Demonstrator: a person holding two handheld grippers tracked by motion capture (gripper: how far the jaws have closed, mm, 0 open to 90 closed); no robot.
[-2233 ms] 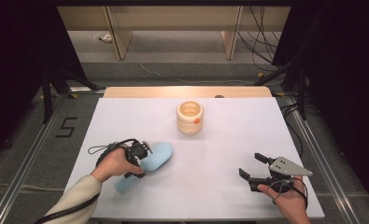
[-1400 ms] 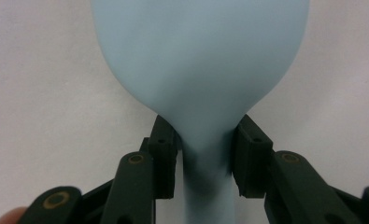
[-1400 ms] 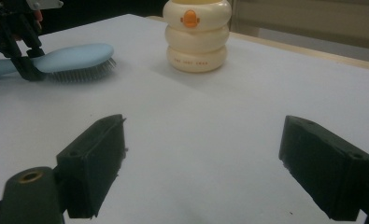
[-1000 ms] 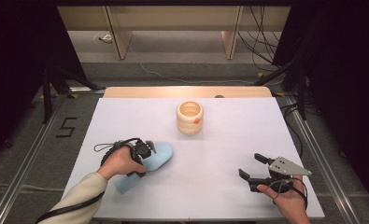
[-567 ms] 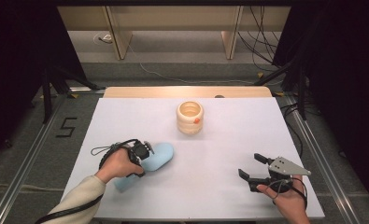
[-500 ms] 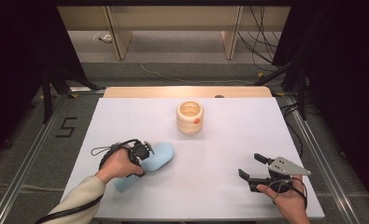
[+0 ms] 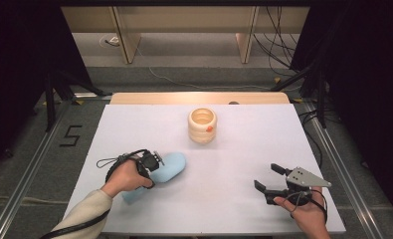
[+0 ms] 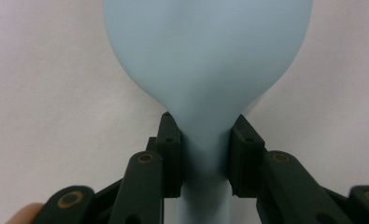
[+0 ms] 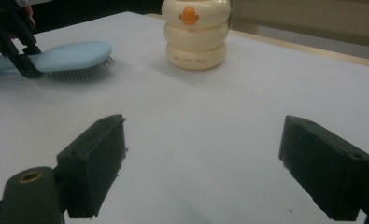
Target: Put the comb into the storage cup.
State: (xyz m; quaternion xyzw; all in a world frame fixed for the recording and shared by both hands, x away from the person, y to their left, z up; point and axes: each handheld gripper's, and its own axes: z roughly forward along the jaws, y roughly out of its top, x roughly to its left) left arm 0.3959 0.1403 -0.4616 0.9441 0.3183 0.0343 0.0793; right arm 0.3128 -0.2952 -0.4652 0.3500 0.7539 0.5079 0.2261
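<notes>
The light-blue hairbrush [image 7: 166, 167] lies on the white bench [image 7: 234, 149], bristles down, at about 8 o'clock from the bench's centre; its broad head points toward 2 o'clock and its handle toward 8 o'clock. The left tongs [image 8: 203, 149] are clamped on the narrow neck of the brush, where head meets handle, one black pad pressed to each side; the left gripper view confirms contact on both sides. In the high view the left tongs [image 7: 151, 164] sit under the person's left hand [image 7: 127, 175], the sleeve entering from 7 o'clock. The right tongs [image 7: 269, 179] stand wide apart with nothing between them, at about 4 o'clock on the bench, well apart from the brush, held by the right hand [image 7: 303, 211]. A cream ribbed cup [image 7: 202, 125] with an orange mark on its side stands upright at 12 o'clock from centre, apart from the brush and both tongs. The right gripper view shows the cup [image 9: 196, 32] beyond the open tongs [image 9: 217, 163].
</notes>
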